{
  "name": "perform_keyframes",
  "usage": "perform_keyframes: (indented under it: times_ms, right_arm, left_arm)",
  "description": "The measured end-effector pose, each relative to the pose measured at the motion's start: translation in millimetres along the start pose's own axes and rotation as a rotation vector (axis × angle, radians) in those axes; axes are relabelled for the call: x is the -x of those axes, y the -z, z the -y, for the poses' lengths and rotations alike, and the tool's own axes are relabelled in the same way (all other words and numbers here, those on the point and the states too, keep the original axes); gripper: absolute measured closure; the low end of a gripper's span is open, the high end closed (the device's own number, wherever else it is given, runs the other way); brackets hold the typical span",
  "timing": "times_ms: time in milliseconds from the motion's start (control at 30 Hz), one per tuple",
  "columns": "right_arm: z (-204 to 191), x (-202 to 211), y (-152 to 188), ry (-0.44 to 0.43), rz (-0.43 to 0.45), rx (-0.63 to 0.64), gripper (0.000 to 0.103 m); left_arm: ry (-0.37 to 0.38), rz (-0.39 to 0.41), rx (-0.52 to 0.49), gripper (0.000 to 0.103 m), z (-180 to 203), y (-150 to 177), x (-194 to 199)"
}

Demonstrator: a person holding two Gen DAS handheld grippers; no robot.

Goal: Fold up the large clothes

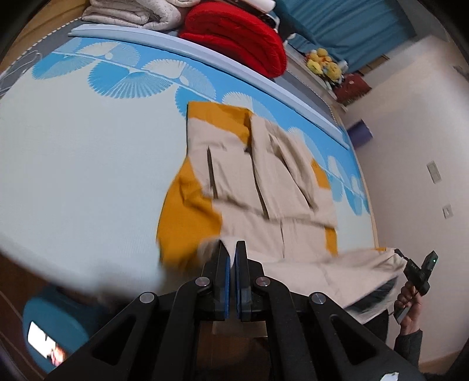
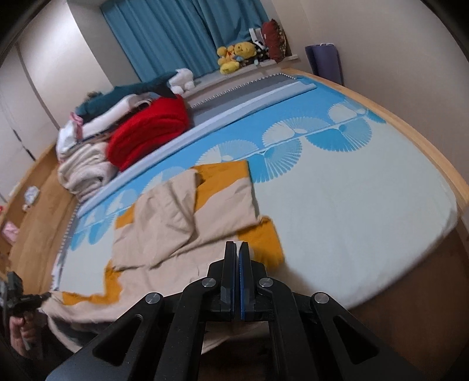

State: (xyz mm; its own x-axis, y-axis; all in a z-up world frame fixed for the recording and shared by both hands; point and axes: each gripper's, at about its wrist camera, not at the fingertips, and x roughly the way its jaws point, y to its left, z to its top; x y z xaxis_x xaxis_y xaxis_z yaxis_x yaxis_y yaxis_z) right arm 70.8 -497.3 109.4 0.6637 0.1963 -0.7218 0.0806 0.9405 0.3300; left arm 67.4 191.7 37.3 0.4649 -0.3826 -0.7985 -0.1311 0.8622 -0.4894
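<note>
A large beige and mustard-yellow garment [image 1: 263,175] lies spread on the bed, its near hem lifted off the mattress. My left gripper [image 1: 232,249] is shut on one corner of that hem. My right gripper [image 2: 238,249] is shut on the other corner; it also shows at the right edge of the left wrist view [image 1: 400,253], where the hem hangs stretched between the two. In the right wrist view the garment [image 2: 187,214] is partly folded over itself, and the left gripper [image 2: 48,296] shows at the far left.
The bed [image 2: 351,187] has a pale sheet with blue fan prints. A red folded blanket [image 1: 237,32] and a beige one [image 1: 132,14] are stacked at the far side. Stuffed toys [image 2: 234,55] sit by blue curtains [image 2: 176,32]. The bed's wooden edge [image 2: 433,152] lies to the right.
</note>
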Motion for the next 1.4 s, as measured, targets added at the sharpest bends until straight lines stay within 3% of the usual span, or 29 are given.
perform_keyframes:
  times_ms: [200, 400, 567, 633, 667, 700, 733, 833, 900, 967, 1067, 1233, 1267, 1300, 1333, 1400]
  right_arm:
    - [0.4, -138.4, -72.0, 0.066, -0.065, 0.01, 0.101]
    - [14.6, -240.8, -80.7, 0.12, -0.167, -0.026, 0.101]
    - [25.7, -255.2, -91.7, 0.08, -0.126, -0.098, 0.099]
    - [28.1, -239.3, -93.3, 0.076, -0.025, -0.115, 0.091]
    - [31.0, -228.8, -92.3, 0.078, 0.028, -0.124, 0.085]
    - [35.7, -221.5, -89.8, 0.078, 0.06, -0.143, 0.079]
    - [43.3, -218.9, -85.2, 0.081, 0.058, -0.172, 0.066]
    - [49.5, -235.4, -71.5, 0.097, -0.071, -0.163, 0.062]
    - [47.7, -255.5, -56.7, 0.116, -0.201, -0.111, 0.062]
    - [43.4, -271.5, -43.4, 0.124, -0.298, -0.046, 0.062]
    - [35.5, -283.1, -31.7, 0.122, -0.353, 0.027, 0.062]
    - [22.4, -291.2, -24.0, 0.138, -0.377, 0.099, 0.062]
    - [20.6, -290.7, -23.7, 0.139, -0.376, 0.104, 0.064]
    - [18.6, -290.0, -23.0, 0.133, -0.375, 0.11, 0.07]
    - [16.1, -288.3, -22.5, 0.127, -0.371, 0.123, 0.09]
    - [6.4, -277.5, -26.8, 0.121, -0.329, 0.156, 0.097]
  left_arm:
    - [-0.029, -0.012, 0.084, 0.101, -29.3, -90.4, -101.5]
    - [-0.104, -0.09, 0.111, 0.101, -43.5, -115.9, -151.6]
    - [-0.043, -0.049, 0.163, 0.091, -53.8, -121.7, -140.8]
    - [-0.027, 0.041, 0.22, 0.077, -62.3, -120.9, -120.9]
    - [-0.013, 0.125, 0.258, 0.065, -71.0, -116.0, -103.4]
    - [-0.004, 0.163, 0.274, 0.061, -76.3, -111.5, -95.5]
    - [-0.002, 0.172, 0.28, 0.061, -79.8, -108.6, -93.8]
    - [-0.034, 0.1, 0.293, 0.061, -93.6, -89.8, -107.6]
    - [-0.076, -0.009, 0.288, 0.061, -97.4, -80.6, -127.9]
    - [-0.083, -0.03, 0.253, 0.06, -90.4, -81.6, -134.8]
    - [-0.107, -0.046, 0.197, 0.055, -79.3, -82.0, -145.4]
    - [-0.153, -0.114, 0.138, 0.057, -68.7, -82.1, -172.1]
    - [-0.161, -0.124, 0.121, 0.064, -65.5, -83.7, -176.0]
    - [-0.158, -0.134, 0.107, 0.084, -62.9, -83.9, -178.4]
    - [-0.153, -0.146, 0.087, 0.096, -58.4, -83.4, -181.8]
    - [-0.185, -0.109, -0.006, 0.101, -44.5, -86.4, -175.9]
